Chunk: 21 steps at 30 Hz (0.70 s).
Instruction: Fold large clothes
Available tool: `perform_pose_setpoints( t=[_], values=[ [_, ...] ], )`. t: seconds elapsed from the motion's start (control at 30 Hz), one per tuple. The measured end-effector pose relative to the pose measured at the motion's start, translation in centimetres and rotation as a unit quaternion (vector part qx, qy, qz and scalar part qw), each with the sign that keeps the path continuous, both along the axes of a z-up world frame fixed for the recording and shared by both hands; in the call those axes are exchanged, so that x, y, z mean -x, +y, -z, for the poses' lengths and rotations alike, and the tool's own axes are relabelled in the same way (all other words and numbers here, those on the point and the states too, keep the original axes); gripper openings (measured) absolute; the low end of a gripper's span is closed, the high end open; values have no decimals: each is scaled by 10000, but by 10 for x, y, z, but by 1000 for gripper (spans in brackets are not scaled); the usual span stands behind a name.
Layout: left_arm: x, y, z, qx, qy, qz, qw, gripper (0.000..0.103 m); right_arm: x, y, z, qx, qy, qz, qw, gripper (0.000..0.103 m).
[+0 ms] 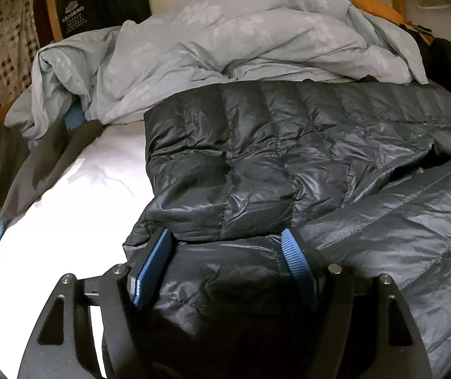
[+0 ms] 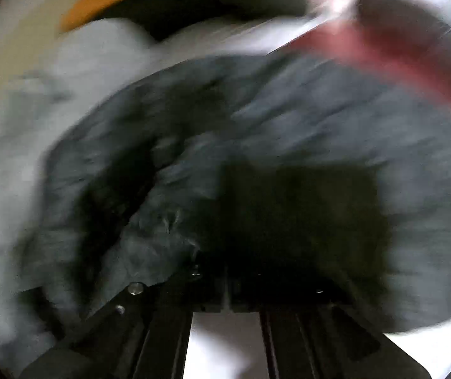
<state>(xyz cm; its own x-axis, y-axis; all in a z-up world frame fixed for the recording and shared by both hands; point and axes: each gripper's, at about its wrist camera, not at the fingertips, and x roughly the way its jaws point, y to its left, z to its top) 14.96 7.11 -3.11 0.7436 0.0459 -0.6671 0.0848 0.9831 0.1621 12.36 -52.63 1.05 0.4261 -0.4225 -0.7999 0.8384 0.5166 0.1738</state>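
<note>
A dark grey quilted down jacket [image 1: 288, 158] lies spread on the white bed sheet [image 1: 77, 195]. My left gripper [image 1: 225, 246] has its blue-padded fingers [image 1: 153, 262] wide apart, with a bunched fold of the jacket lying between them. In the right wrist view everything is motion-blurred. The jacket [image 2: 288, 120] fills that view and drapes over my right gripper [image 2: 288, 221], hiding its fingers.
A pale blue floral duvet [image 1: 225, 38] is heaped behind the jacket. Dark clothing [image 1: 36, 158] lies at the left on the sheet. A black bag [image 1: 77, 15] hangs at the back left. A red blurred item [image 2: 367, 47] and an orange item [image 2: 99, 6] show beyond the jacket.
</note>
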Motion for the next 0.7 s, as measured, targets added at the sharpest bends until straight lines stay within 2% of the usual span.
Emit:
perform_pose_setpoints(
  t=[0.1,0.17,0.23,0.27,0.3,0.33,0.37,0.4,0.43,0.47,0.53,0.57,0.6,0.63,0.7],
  values=[
    [0,-1,1,-36,-14,-6,10000,72,27,-3,-19,-196,-355,184,9990,0],
    [0,-1,1,-28,-8,-4,10000,72,50,-8,-19,-574,-462,584,9956,0],
    [0,-1,1,-33,-8,-2,10000,72,66,-15,-18,-728,-602,863,9918,0],
    [0,-1,1,-35,-6,-2,10000,72,68,-19,-16,-903,-708,826,9900,0],
    [0,-1,1,-36,-5,-1,10000,72,66,-24,-10,-1278,-842,606,9864,0],
    [0,-1,1,-34,-2,-1,10000,72,66,-29,-1,-1683,-1018,371,9798,0],
    [0,-1,1,-33,-4,-4,10000,72,65,-31,11,-2338,-1409,128,9619,3],
    [0,-1,1,-29,1,-3,10000,72,62,-28,18,-2739,-1720,14,9463,7],
    [0,-1,1,-17,2,1,10000,72,58,-23,22,-3024,-1978,-153,9323,10],
    [0,0,1,4,4,3,10000,72,51,-18,21,-3054,-2024,-353,9298,18],
    [-1,0,1,31,16,-5,10000,73,39,-7,13,-2637,-1702,-579,9477,47],
    [0,0,1,27,16,-7,10000,73,37,-3,9,-2383,-1514,-461,9582,72],
    [0,0,2,22,13,-11,10000,73,39,0,8,-2177,-1415,-243,9654,77],
    [-1,0,1,29,14,-5,10000,73,39,2,9,-2098,-1351,-101,9683,77],
    [-1,0,2,32,21,-7,10000,73,39,-1,13,-2160,-1344,-38,9671,77]
  ],
)
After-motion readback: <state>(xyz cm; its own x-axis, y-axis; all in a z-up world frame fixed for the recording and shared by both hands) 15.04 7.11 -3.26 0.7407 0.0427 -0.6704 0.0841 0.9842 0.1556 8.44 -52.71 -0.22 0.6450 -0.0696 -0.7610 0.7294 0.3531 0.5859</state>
